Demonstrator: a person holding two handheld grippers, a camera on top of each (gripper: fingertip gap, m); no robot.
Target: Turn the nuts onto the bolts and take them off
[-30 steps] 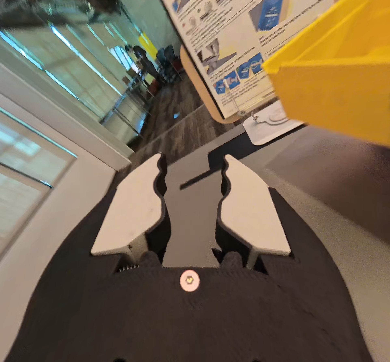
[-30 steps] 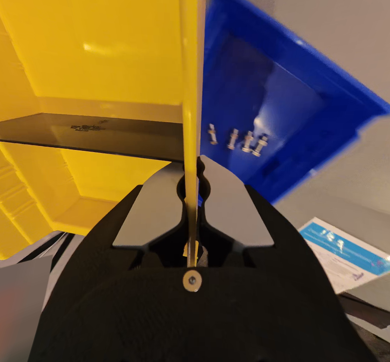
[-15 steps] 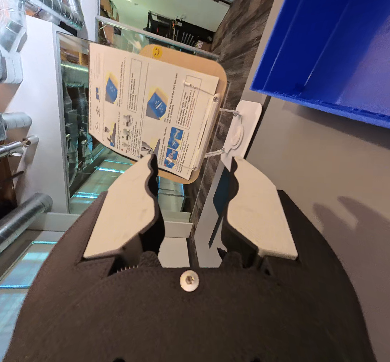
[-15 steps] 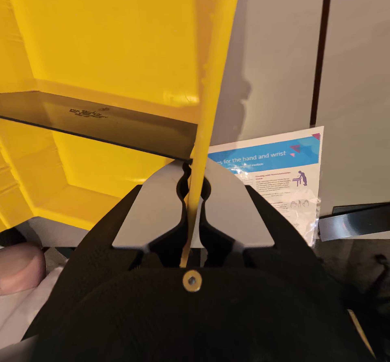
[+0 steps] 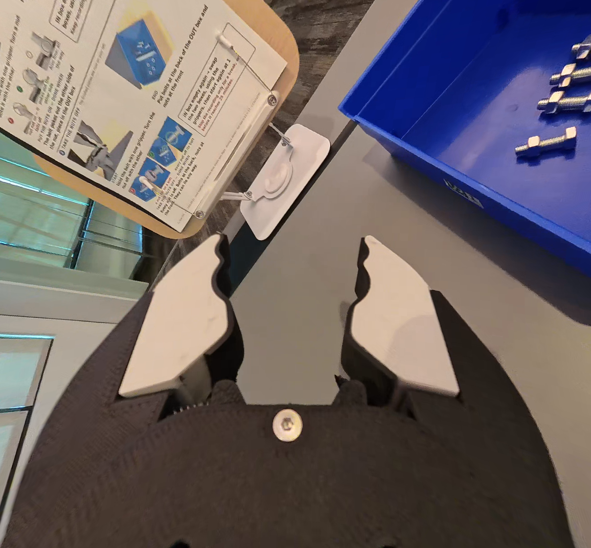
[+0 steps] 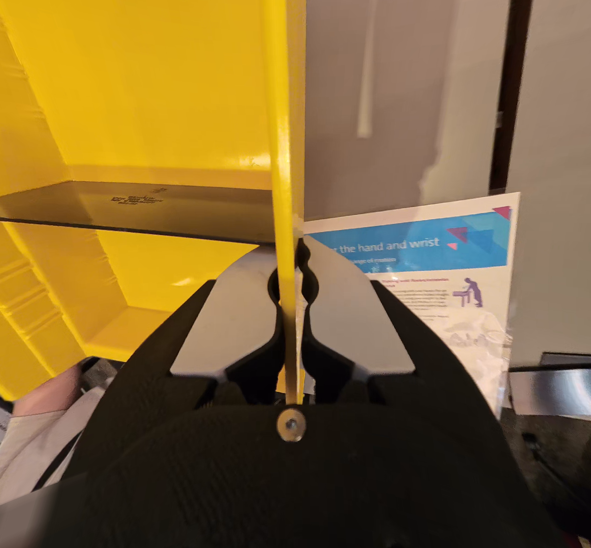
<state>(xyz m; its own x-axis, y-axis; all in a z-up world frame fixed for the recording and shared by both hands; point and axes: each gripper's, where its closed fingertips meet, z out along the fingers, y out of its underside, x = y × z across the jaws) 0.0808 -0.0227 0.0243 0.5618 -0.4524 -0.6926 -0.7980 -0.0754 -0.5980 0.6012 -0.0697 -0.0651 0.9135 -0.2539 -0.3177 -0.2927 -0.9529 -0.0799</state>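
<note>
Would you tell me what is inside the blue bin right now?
The blue bin holds at least four bolts, each with a nut threaded on, lying on its floor. The frame edge cuts off the rest of its inside.

Off my left side I see a printed instruction sheet [image 5: 134, 85] clipped to a rounded wooden board [image 5: 284, 62], propped on a white plastic stand [image 5: 284, 177] at the grey tabletop [image 5: 319, 276] edge. On my right, a laminated blue-and-white leaflet [image 6: 447, 276] lies on the grey surface.
</note>
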